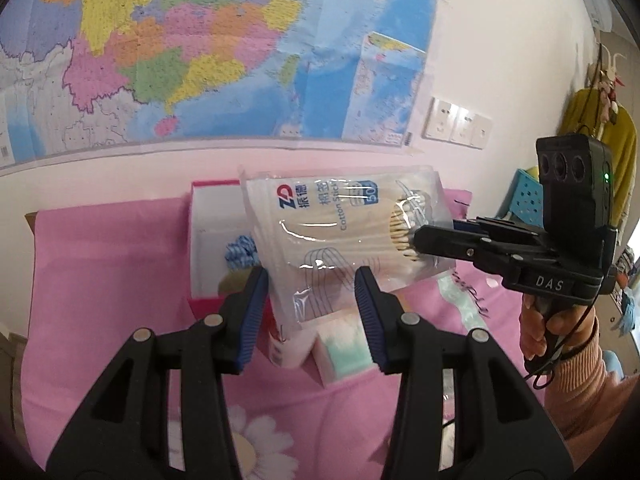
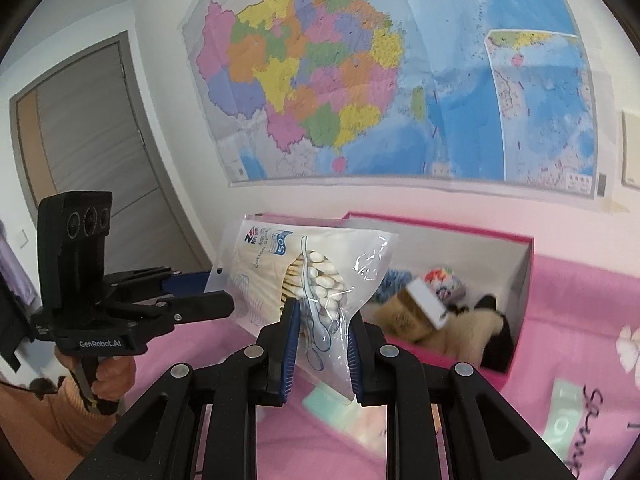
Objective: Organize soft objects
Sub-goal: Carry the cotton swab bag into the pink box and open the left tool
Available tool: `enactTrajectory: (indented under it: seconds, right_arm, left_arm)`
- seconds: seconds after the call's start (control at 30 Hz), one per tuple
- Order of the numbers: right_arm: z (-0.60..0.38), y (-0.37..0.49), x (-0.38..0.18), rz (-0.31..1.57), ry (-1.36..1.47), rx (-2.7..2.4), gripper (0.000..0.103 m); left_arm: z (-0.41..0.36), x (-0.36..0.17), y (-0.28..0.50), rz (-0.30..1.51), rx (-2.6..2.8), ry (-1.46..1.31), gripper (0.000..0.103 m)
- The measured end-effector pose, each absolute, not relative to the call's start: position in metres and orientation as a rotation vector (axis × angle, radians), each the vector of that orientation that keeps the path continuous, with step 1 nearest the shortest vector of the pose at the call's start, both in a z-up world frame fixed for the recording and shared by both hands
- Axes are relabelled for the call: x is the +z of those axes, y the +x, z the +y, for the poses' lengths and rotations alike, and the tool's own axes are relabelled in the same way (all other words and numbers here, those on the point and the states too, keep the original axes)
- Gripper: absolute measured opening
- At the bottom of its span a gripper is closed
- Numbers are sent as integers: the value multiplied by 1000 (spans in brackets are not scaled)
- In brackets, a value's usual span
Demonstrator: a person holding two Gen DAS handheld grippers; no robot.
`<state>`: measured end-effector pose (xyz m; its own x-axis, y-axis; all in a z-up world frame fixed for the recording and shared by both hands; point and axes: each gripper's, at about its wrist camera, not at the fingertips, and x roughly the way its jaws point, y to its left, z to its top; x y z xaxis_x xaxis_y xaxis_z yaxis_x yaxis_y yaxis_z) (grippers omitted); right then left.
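Observation:
My right gripper [image 2: 323, 344] is shut on a clear bag of cotton swabs [image 2: 304, 276] and holds it in the air over the pink bedspread, beside the open pink box [image 2: 520, 276]. In the left wrist view the same bag [image 1: 344, 236] hangs in front of the box [image 1: 208, 224], pinched at its right end by the right gripper [image 1: 416, 240]. My left gripper [image 1: 312, 304] is open and empty, just below the bag. The box holds soft things: a blue knitted piece [image 1: 240, 250], a black and cream plush [image 2: 476, 328], a small carton [image 2: 424, 300].
A pink and green sponge-like block [image 1: 344, 350] and a small white packet [image 1: 288, 346] lie on the bedspread [image 1: 100, 280] under the left gripper. A map hangs on the wall [image 1: 200, 52]. A blue basket [image 1: 524, 196] stands at the far right.

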<state>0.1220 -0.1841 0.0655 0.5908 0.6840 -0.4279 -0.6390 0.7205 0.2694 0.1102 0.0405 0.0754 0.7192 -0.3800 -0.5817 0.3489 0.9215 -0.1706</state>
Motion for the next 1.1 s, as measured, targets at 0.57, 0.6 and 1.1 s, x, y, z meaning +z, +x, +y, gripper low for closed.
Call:
enactTrajectory:
  seconds: [0.57,0.6,1.1]
  right_arm:
    - [-164,226,53,650,120,697,23]
    - [-164,231,50,662,122,693,23]
    - [-161,278,17,779,158,556,45]
  left_arm:
    - [45,42,207,816,-340,-123,47]
    - [45,40,211,824,-338,-122,47]
    - [49,20,229,860,-244,-128,47]
